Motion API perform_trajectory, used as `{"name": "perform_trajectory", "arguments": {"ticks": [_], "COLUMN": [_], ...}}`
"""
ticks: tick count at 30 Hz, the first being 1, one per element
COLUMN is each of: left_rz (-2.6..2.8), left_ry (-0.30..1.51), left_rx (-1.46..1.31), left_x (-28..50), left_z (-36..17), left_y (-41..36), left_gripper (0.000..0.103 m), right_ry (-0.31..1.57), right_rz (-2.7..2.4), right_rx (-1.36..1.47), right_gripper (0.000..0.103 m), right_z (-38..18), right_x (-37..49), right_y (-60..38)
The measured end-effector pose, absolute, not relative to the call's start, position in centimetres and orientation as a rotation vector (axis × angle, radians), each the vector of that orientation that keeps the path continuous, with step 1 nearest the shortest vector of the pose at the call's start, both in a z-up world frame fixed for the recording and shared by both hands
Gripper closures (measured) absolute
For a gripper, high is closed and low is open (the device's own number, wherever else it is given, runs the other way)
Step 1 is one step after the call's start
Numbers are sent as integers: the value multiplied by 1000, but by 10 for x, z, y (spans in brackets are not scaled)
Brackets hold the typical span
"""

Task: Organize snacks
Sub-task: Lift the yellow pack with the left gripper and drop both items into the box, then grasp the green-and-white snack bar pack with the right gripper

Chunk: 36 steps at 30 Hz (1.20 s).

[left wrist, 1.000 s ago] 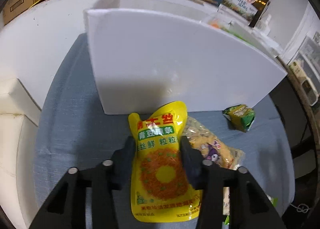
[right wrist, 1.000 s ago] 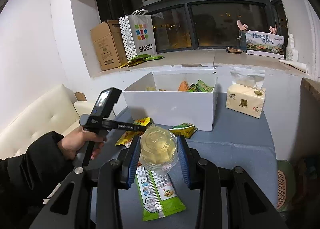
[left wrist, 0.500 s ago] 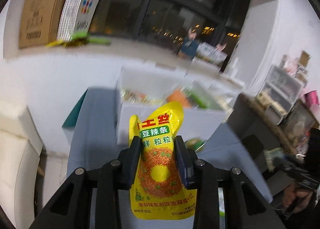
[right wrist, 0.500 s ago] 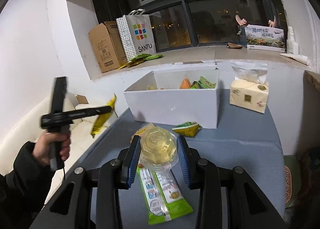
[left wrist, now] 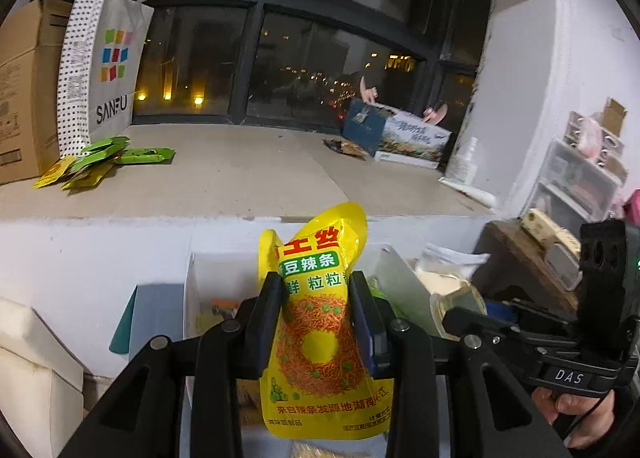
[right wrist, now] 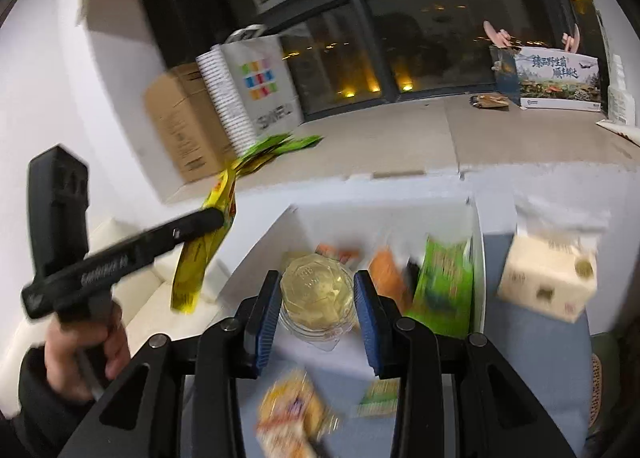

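Above the white box: both grippers are held, each with a snack clamped.
Left wrist view only: the printed front of the yellow pouch is seen, and the right gripper's black handle with a hand at the lower right.
Right wrist view only: the pouch is seen edge-on, hanging from the left gripper's tip, and loose snack packets are seen blurred on the grey table.
Left gripper: narrowly closed; the pouch is pinched at its middle between both pads.
Right gripper: narrowly closed on a clear jelly cup with a gold lid.
White box: open on top; orange and green packets are lying inside, mostly at its right side.
Edges: a tissue pack stands just beside the box's right wall; the windowsill runs behind.
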State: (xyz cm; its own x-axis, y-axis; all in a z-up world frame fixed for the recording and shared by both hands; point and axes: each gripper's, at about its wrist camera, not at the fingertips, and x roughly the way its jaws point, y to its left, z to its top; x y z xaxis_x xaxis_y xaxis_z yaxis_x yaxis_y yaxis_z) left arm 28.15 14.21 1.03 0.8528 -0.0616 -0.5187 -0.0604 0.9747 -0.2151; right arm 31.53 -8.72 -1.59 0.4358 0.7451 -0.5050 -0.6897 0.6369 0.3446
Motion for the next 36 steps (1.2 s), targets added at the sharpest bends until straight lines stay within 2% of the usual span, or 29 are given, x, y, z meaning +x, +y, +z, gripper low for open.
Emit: {"name": "perform_trajectory", "arguments": {"ticks": [3,4,5,6,7,8,9,10,20,27,36], "left_rz": [18,28,19,24,40,47,52,55,56,31,20], "left_ry": [572,581,601,612,622,630,629,628,524,437,411], "left_rx": [-229,-242,-273,-296,-311,-324,-322,-320,-266,-208,-297], "left_x": [307,313,322,325,326,325,323,320,241,140,29], "left_z": [1,-3,-10,-14,-19,-23,-26,-29,-14,-8,-37], "left_y": [150,153,158,162,164,166,168,168,148,103,67], "left_gripper": [65,60,45,37,10,0,0,0,0,0,0], "right_ry": [696,716,720,721,728,744,760,759,664,536,461], "right_rz": [867,887,888,870,860,857,861,870,839,887,900], "right_rx": [83,88,82,62,52,56,81,102,49,-48,-141], "right_gripper": [63,63,63,62,58,29,11,0,0,0,0], "right_z": [-15,-17,-19,-20,-22,-23,-25,-25,-20,-8,-25], "right_x": [346,355,359,362,365,369,372,374,332,266,163], "right_y": [-70,-63,-61,-57,-55,-54,-56,-59,-92,-121,-177]}}
